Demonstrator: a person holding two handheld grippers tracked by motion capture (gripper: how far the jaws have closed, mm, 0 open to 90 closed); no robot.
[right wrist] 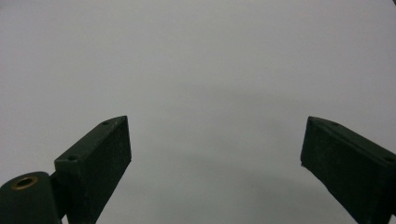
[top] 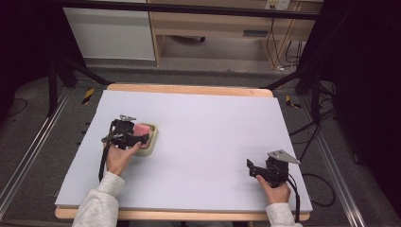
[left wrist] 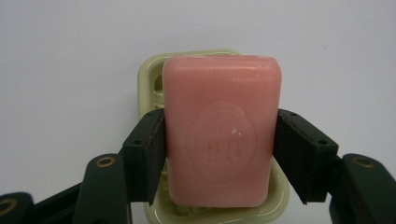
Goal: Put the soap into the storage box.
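L tongs clamp pink soap, embossed seal unreadable, over dish

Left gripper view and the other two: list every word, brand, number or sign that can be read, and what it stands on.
No text can be read.
Pink soap bar: a round embossed seal with raised marks inside, too soft to read.
Shelf beyond the table: a small label, too small to read.
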